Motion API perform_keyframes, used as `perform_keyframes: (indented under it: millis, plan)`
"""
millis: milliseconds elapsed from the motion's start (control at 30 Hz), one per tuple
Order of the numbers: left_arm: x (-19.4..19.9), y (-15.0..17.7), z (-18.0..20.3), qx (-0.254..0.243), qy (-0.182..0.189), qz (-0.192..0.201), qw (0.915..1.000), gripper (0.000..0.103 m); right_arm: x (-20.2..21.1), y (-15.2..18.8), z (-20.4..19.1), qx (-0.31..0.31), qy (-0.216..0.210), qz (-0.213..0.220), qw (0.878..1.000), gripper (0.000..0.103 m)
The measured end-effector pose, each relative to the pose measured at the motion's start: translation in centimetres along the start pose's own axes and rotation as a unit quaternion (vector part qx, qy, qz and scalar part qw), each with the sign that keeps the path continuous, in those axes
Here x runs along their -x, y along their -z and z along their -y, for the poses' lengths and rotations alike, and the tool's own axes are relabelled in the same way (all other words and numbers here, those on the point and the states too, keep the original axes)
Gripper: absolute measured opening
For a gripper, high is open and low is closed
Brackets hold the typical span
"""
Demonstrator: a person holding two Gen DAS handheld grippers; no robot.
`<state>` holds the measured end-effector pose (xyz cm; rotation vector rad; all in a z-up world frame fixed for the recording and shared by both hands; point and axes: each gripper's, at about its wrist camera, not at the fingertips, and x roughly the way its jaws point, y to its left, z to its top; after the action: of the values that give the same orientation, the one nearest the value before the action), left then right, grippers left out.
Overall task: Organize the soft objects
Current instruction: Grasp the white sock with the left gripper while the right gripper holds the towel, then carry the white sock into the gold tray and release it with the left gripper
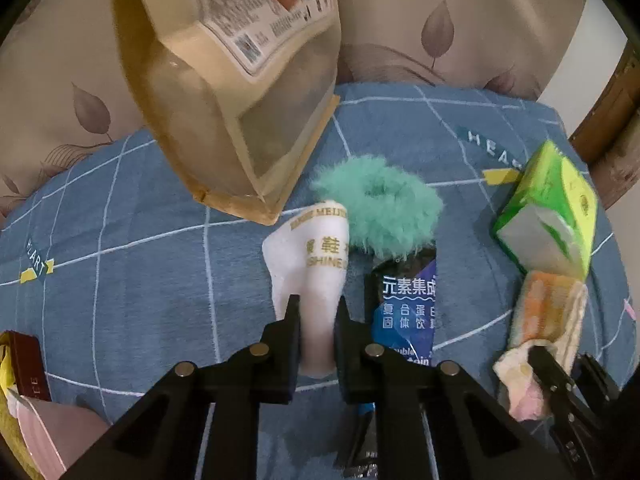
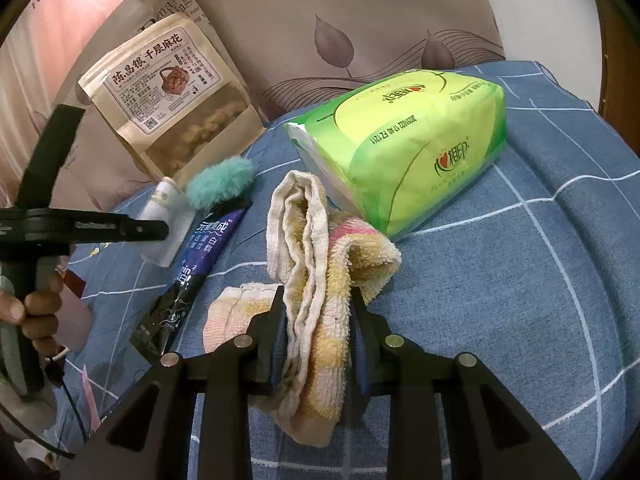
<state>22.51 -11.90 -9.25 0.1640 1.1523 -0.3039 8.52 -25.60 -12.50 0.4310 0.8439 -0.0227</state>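
On a blue checked bedspread [image 2: 540,264], the left gripper [image 1: 316,312] is pinching a white sock [image 1: 312,264] while the right gripper [image 2: 320,304] is clamping a striped towel [image 2: 320,280] beside a green tissue pack [image 2: 420,144]; a paper snack pouch [image 2: 176,96] is holding brownish snacks.

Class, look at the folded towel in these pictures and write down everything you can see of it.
The towel is terry cloth, checked in yellow, cream and pink, with a plain cream woven edge. It is folded into a thick bundle that lies on the blue checked bedcover, just in front of the green tissue pack, apparently touching it. One pink and cream corner spreads flat to the left. The right gripper is shut on its near end, a finger pressing each side. A dark drink sachet lies beside it.
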Motion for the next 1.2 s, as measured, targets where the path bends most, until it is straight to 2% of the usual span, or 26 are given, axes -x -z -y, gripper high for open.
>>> perform_keyframes:
  millis: [400,767,967,1200]
  plan:
    - [5.0,1.1,-0.5,-0.002,0.014,0.029,0.9995,0.014,-0.1,0.0,-0.2,0.001,0.006,0.001,1.0,0.025]
    - [10.1,2.9,-3.0,0.009,-0.011,0.053,0.9985,0.014,-0.1,0.0,-0.4,0.002,0.012,0.001,1.0,0.025]
    - [13.3,4.8,-6.4,0.023,-0.036,0.071,0.9965,0.014,-0.2,0.0,-0.5,0.003,0.016,0.001,1.0,0.025]
    - [16.9,7.5,-14.0,0.068,-0.092,0.082,0.9901,0.014,-0.3,0.1,-0.8,0.005,0.021,0.002,1.0,0.025]
